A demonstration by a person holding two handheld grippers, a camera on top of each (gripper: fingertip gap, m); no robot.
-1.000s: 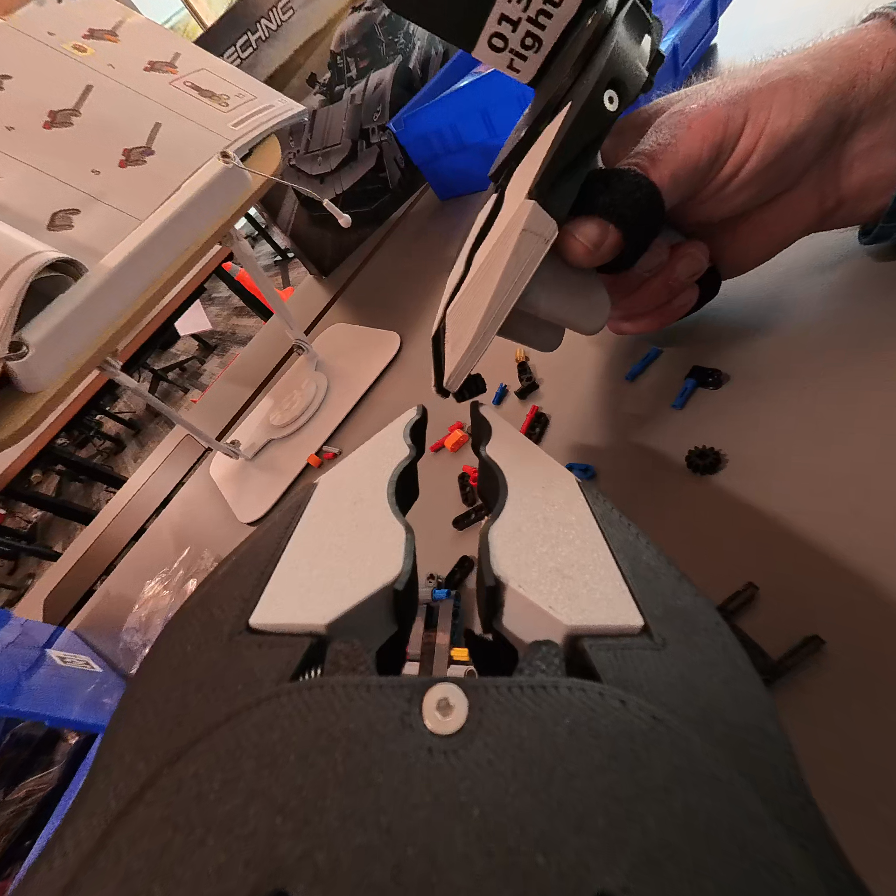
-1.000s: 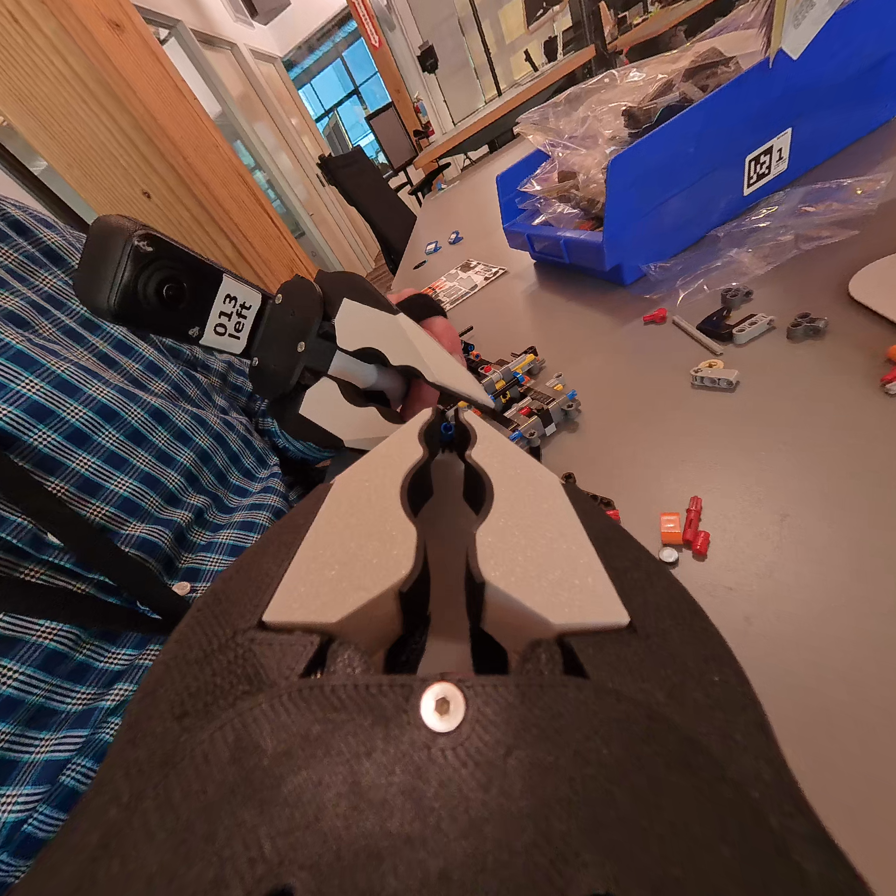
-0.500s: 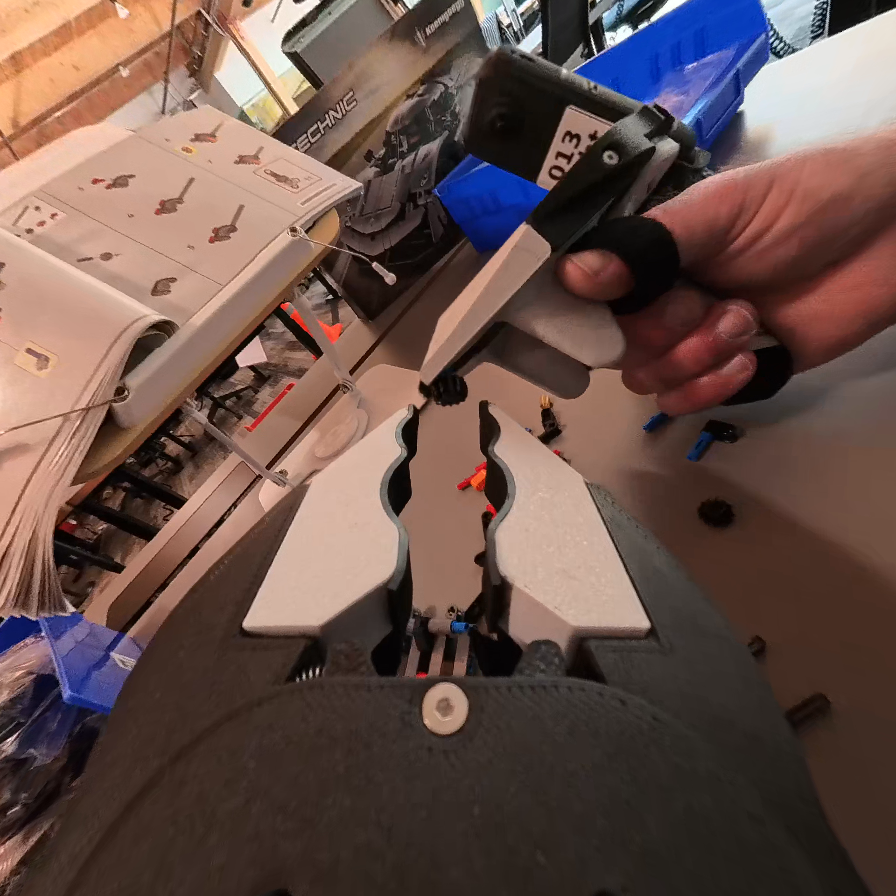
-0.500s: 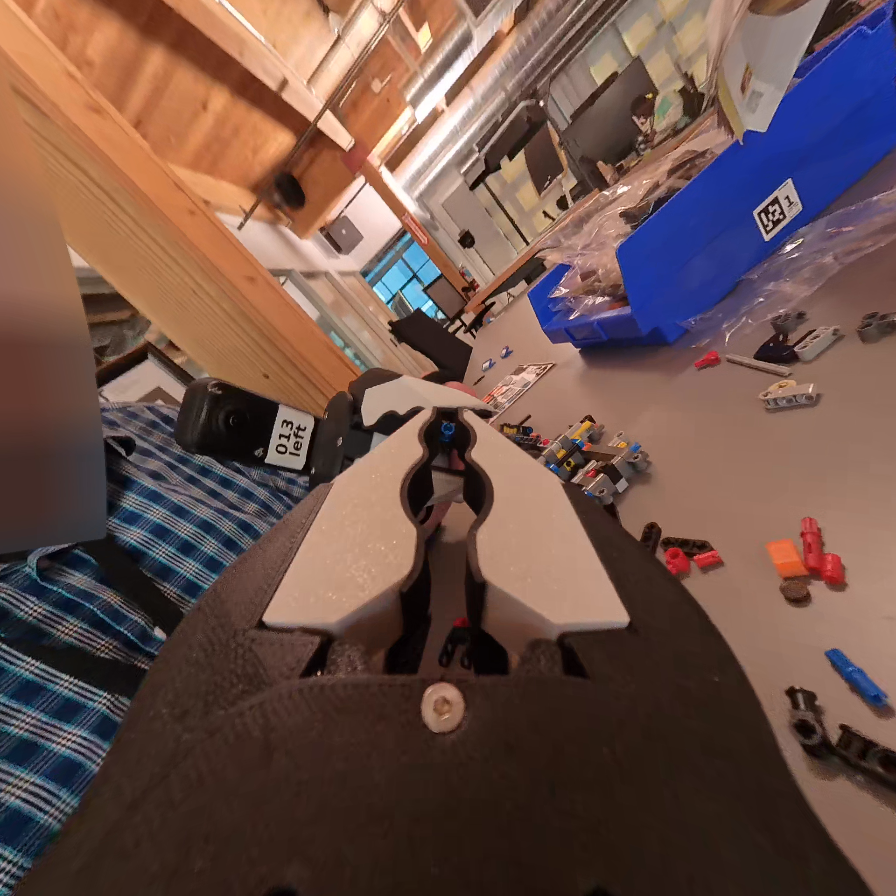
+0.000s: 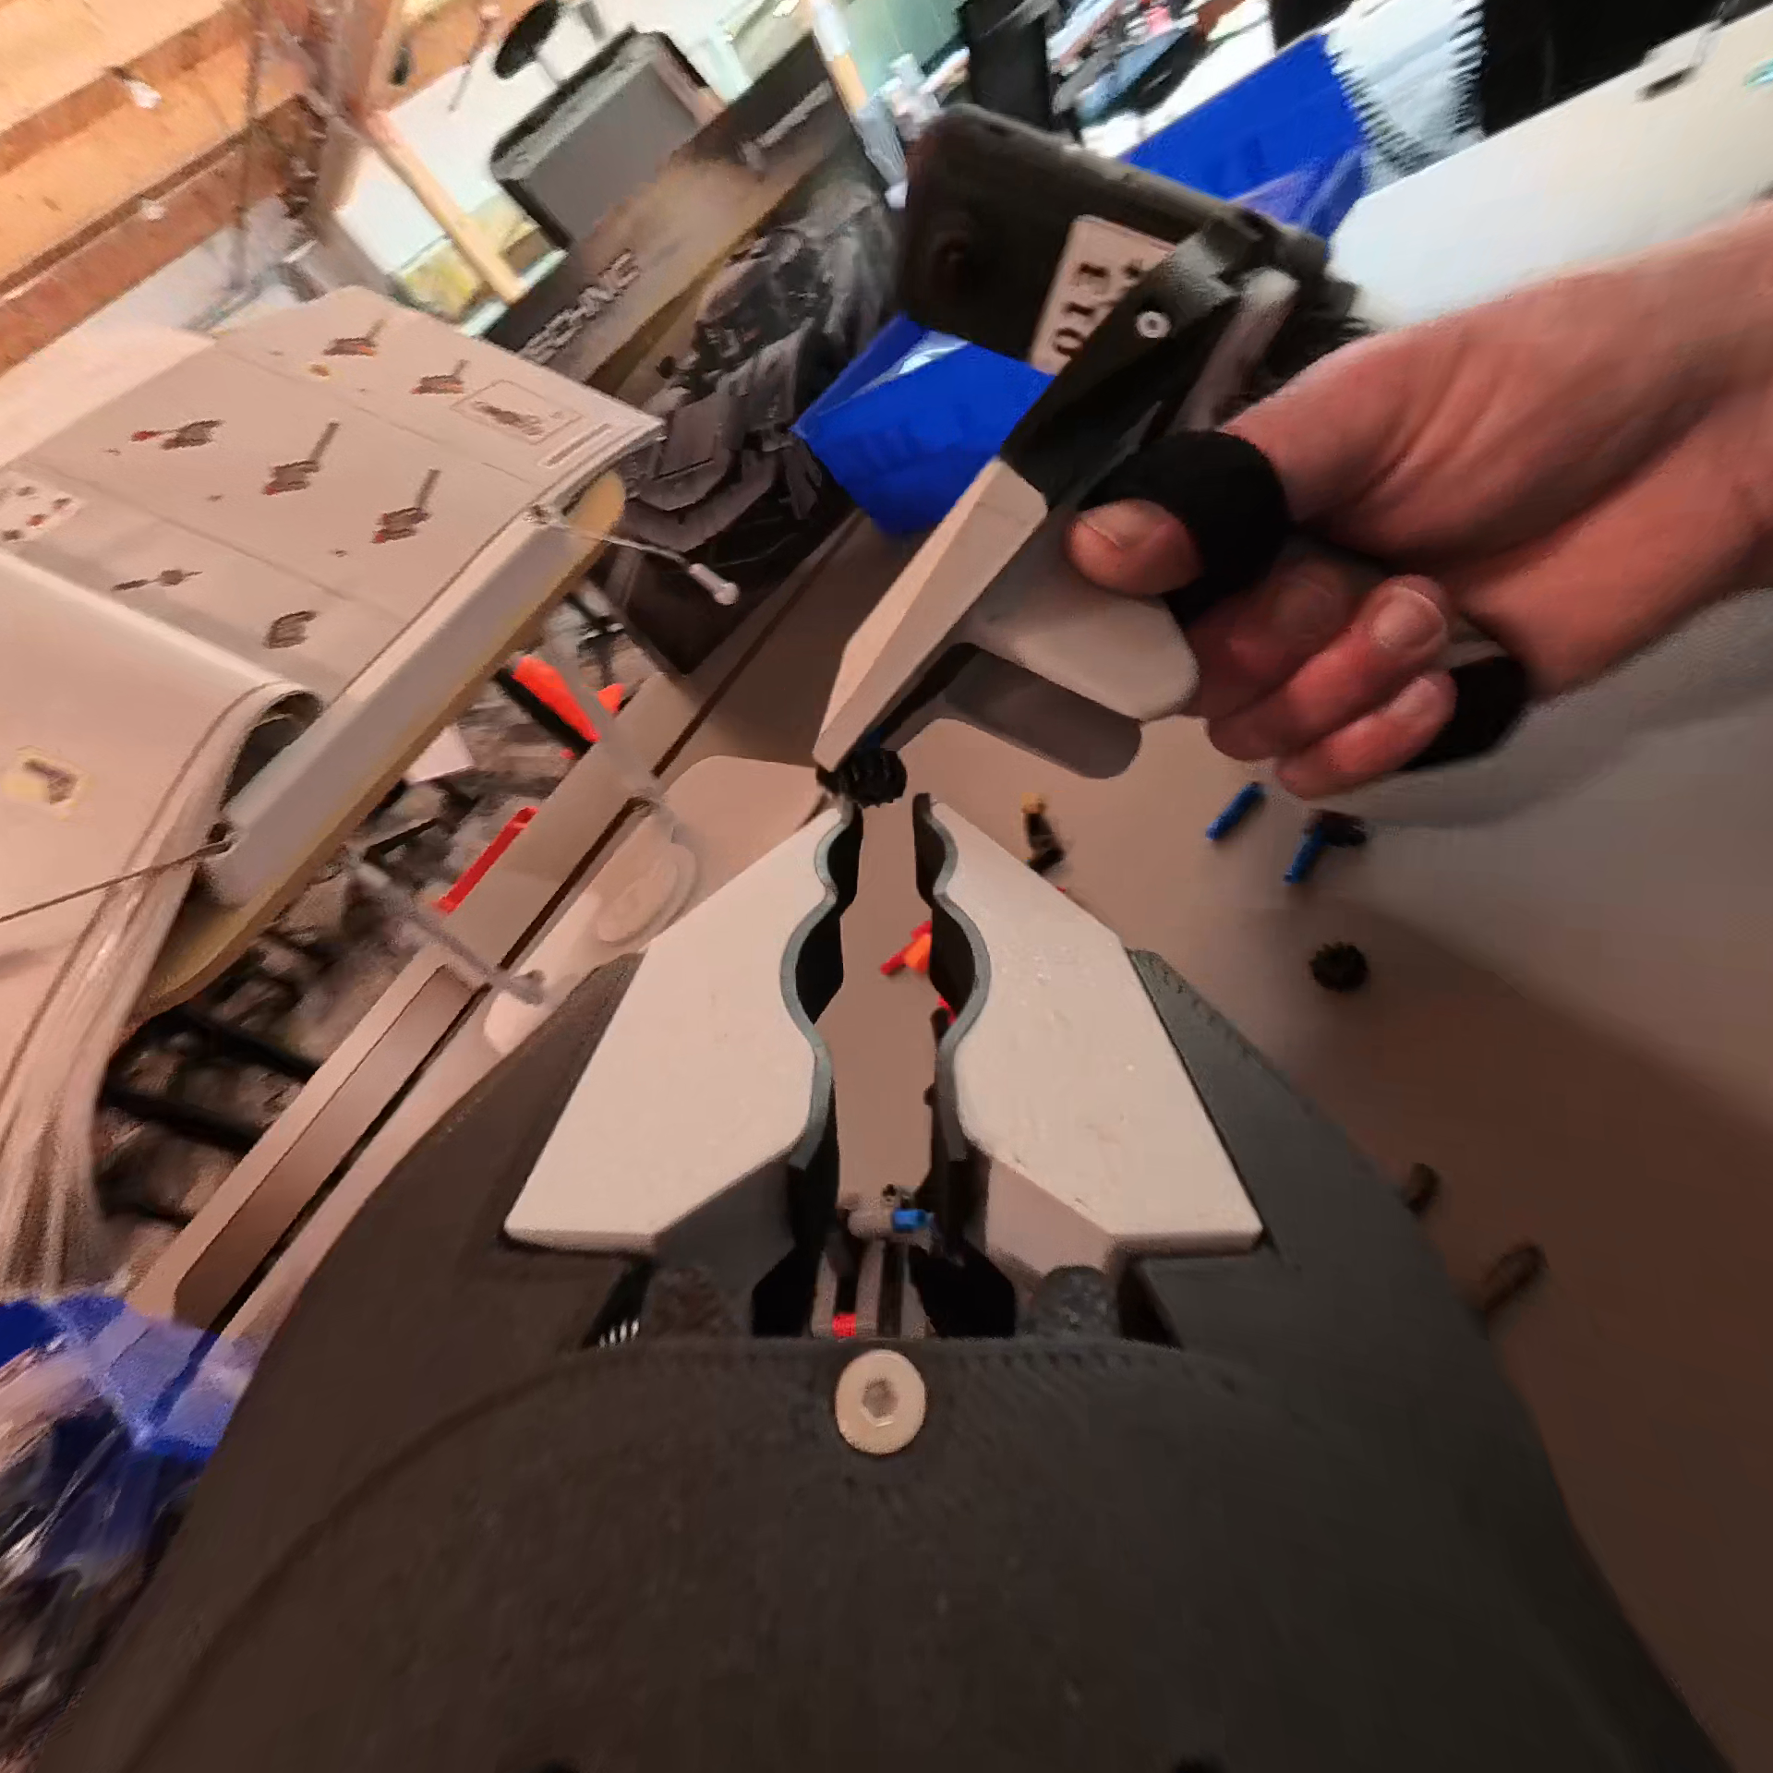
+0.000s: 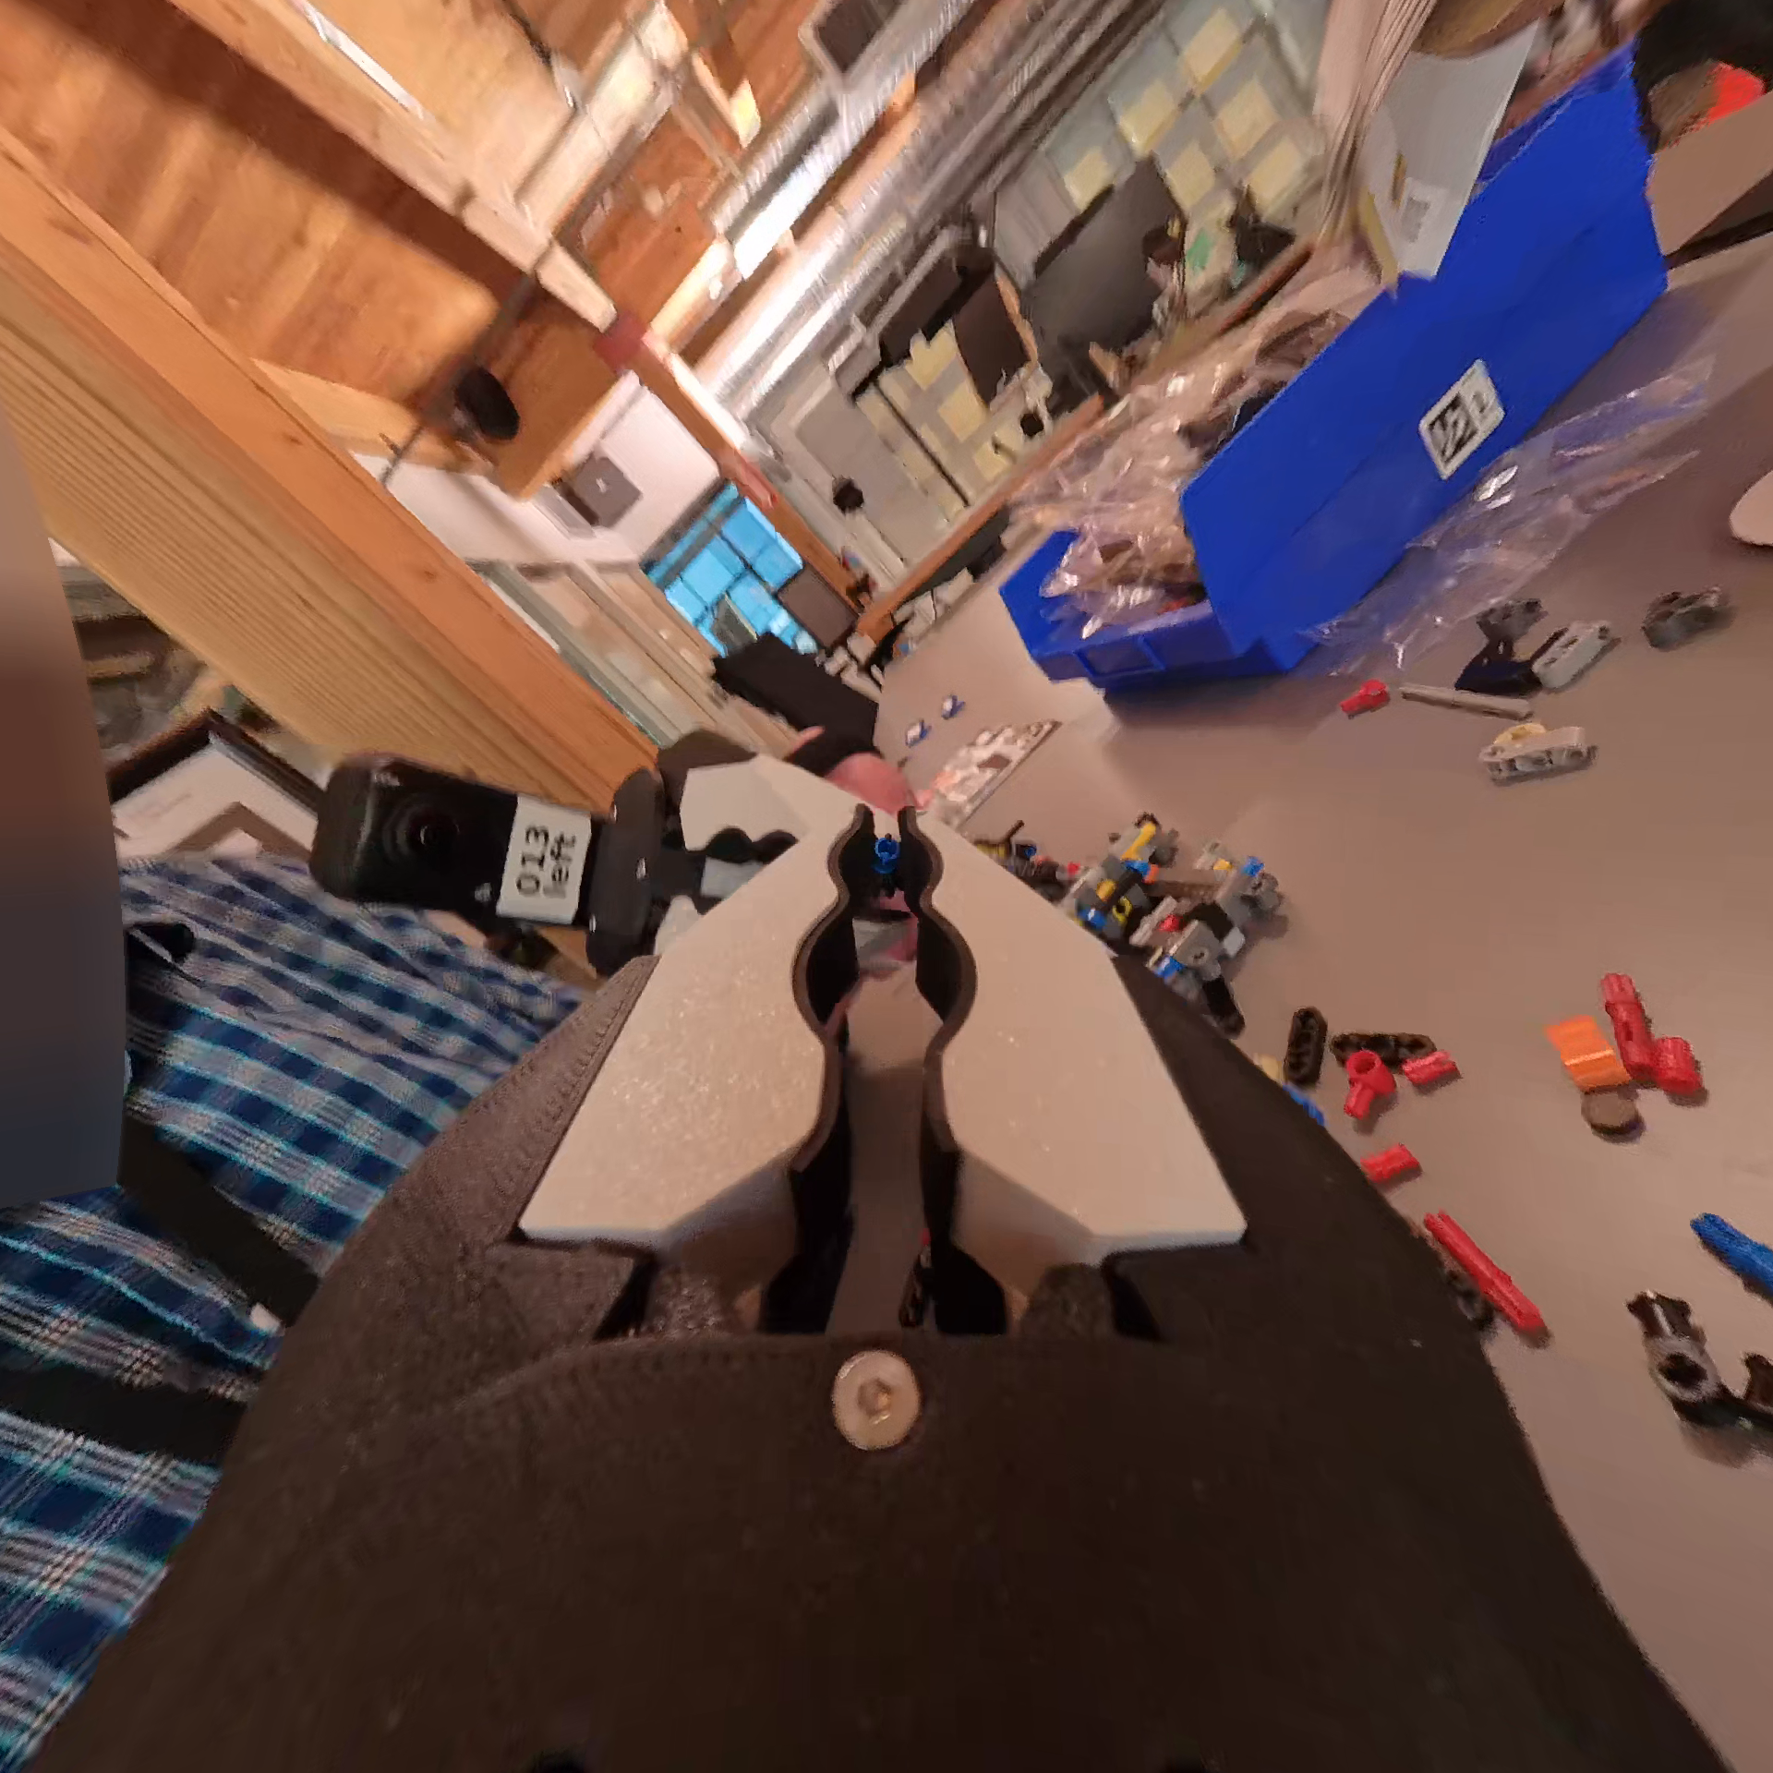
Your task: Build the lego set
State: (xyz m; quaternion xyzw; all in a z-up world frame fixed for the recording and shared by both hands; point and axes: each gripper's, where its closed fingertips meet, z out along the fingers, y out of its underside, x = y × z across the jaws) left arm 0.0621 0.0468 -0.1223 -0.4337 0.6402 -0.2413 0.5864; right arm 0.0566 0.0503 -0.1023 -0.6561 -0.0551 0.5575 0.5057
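Grey table [image 6: 1439, 863] under you: your right gripper [image 6: 885, 835] pinches a small blue-pinned piece [image 6: 885, 852] just above the spread left gripper [image 5: 885, 815]; rush the handover and it drops among loose parts [image 6: 1621, 1051].

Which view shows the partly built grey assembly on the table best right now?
The right wrist view: the grey assembly lies in the open on the table, just right of the right gripper fingers, studded with blue, yellow and red parts. The left wrist view shows only a sliver behind the left gripper fingers.
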